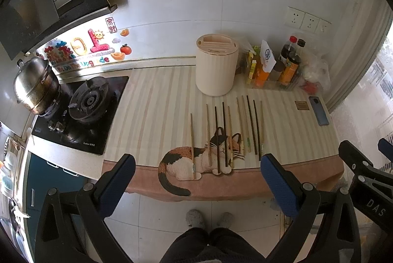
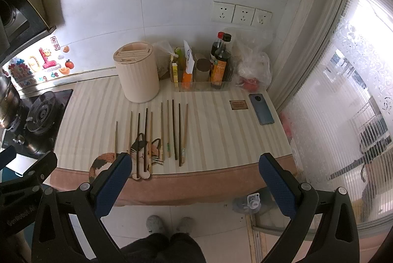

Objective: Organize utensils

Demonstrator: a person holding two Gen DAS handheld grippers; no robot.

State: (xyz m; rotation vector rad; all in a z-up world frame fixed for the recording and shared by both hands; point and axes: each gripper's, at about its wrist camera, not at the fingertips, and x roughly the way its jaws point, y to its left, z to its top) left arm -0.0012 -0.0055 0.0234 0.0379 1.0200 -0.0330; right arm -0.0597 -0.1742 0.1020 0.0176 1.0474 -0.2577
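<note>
Several chopsticks (image 1: 227, 132) (image 2: 157, 135), some dark and some pale wood, lie side by side on the striped counter mat (image 1: 157, 115) (image 2: 216, 130), partly over a cat picture. Behind them stands a cream cylindrical utensil holder (image 1: 216, 66) (image 2: 137, 73) with slots in its top. My left gripper (image 1: 199, 162) hangs open above the counter's front edge, nothing between its blue pads. My right gripper (image 2: 196, 162) is likewise open and empty, held back from the chopsticks. The right gripper's black frame also shows at the right edge of the left wrist view.
A clear tray of sauce bottles (image 1: 289, 64) (image 2: 221, 61) and a plastic bag (image 2: 253, 66) stand at the back right. A blue phone (image 1: 319, 110) (image 2: 261, 109) lies near the right edge. A gas stove (image 1: 88, 100) with a steel pot (image 1: 34, 86) is at left. A person's feet (image 1: 208, 218) are below.
</note>
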